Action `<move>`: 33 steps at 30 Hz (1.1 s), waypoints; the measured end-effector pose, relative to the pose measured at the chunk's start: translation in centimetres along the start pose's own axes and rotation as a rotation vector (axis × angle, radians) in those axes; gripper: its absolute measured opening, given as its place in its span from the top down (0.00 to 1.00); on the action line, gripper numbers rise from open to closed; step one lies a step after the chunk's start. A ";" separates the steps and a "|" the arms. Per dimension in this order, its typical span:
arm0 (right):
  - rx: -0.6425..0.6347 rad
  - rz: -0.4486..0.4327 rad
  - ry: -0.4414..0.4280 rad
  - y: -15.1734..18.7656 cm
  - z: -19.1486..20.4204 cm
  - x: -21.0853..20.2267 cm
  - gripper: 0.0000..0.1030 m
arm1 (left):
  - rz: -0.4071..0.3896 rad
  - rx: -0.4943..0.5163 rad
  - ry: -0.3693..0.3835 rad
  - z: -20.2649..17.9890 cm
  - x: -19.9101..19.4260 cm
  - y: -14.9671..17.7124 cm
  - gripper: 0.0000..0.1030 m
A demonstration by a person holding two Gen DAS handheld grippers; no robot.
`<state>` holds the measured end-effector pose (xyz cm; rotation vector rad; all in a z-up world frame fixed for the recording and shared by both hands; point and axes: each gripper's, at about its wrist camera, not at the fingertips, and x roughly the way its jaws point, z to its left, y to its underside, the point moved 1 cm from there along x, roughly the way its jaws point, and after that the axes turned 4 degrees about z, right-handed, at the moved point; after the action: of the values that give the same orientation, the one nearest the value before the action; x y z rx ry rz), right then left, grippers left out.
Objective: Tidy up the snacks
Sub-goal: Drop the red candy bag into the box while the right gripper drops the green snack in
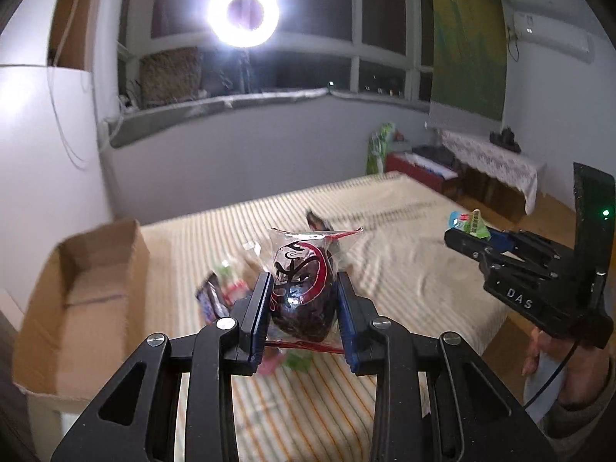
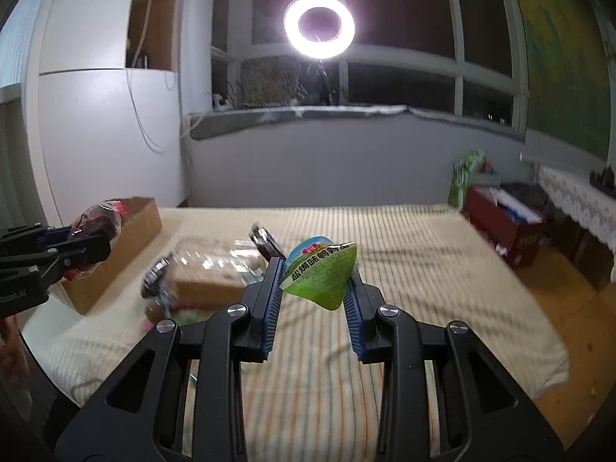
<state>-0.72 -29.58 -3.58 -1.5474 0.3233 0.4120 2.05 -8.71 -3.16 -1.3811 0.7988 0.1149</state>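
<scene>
Gripping a clear packet with a dark snack inside [image 1: 302, 292], the left gripper [image 1: 302, 308] has its blue-padded fingers [image 1: 258, 319] clamped on either side of the wrapper, which is held up clear of the striped bed [image 1: 404, 261]. The right gripper [image 2: 313, 300] has its fingers [image 2: 272, 308] pressed on a small green sealed cup [image 2: 321, 275], its printed lid tilted toward the camera, also off the bed. Below and between the two, a blurred heap of other snack packets [image 2: 200, 281] lies on the bedcover. An open cardboard box [image 1: 77, 288] sits at the bed's left edge, just beside the heap. A lit ring light [image 1: 243, 14] stands before the dark window behind.
</scene>
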 end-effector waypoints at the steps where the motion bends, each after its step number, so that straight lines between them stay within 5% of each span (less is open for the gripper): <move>1: -0.009 -0.003 -0.001 -0.4 0.5 -0.2 0.69 | -0.012 -0.005 -0.004 0.4 -0.5 -0.2 0.71; 10: -0.111 -0.002 -0.095 -3.4 8.5 0.8 0.69 | -0.089 -0.080 -0.044 5.2 -3.5 -0.1 0.71; 21: -0.226 0.010 -0.328 -4.5 21.2 4.3 0.69 | -0.107 -0.221 -0.211 14.3 -6.8 3.1 0.71; 33: -0.251 0.030 -0.471 -4.1 26.8 7.0 0.69 | -0.103 -0.296 -0.329 19.6 -7.6 3.6 0.71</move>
<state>5.88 -2.32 -2.97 -1.6328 -0.0760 0.8462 3.08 12.56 -2.35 -1.6260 0.4450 0.3820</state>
